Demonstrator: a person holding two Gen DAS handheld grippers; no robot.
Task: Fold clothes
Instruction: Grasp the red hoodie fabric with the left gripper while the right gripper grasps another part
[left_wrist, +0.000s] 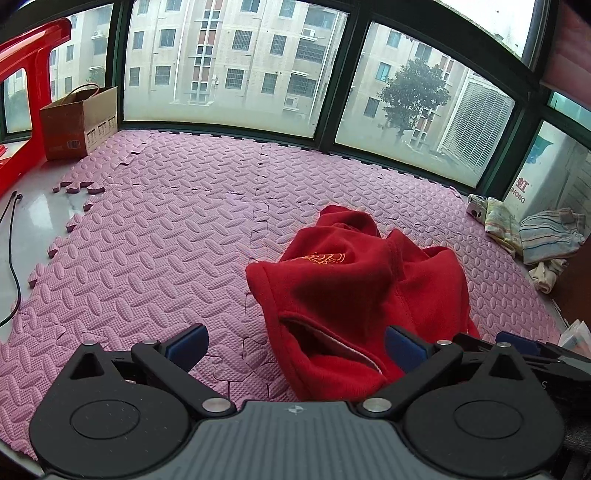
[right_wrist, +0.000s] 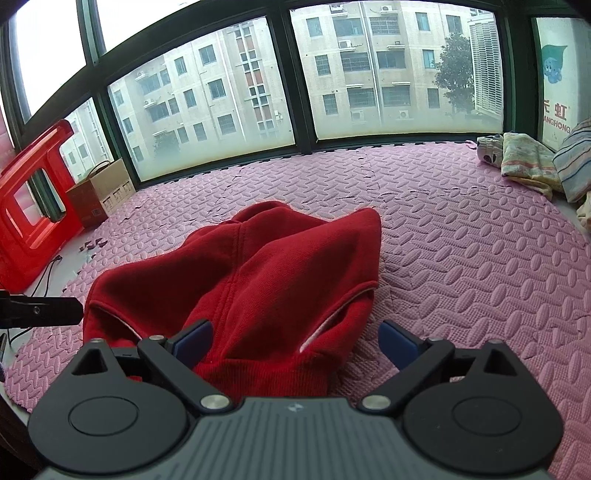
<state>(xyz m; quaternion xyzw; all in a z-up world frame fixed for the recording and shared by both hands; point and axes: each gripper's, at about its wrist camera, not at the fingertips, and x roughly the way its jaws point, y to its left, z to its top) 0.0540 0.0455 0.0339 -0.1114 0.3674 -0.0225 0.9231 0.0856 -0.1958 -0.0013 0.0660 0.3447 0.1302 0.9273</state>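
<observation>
Pink foam mats (left_wrist: 166, 221) are spread below the window, and a rumpled red garment (right_wrist: 258, 280) is heaped on them. Both the left gripper (left_wrist: 293, 345) and right gripper (right_wrist: 295, 341) are held spread, nothing pinched. Bunched layers could be caught together, spoiling the fold.

One red garment (left_wrist: 354, 291), one cardboard box (left_wrist: 79, 122), one red stool (right_wrist: 33, 206) (pale folded clothes uncountable).

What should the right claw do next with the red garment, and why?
Probably ease the right claw down and close on the near hem of the red garment. Both claws stand open, the left claw too; the garment lies crumpled and unfolded on the pink foam mat.
</observation>
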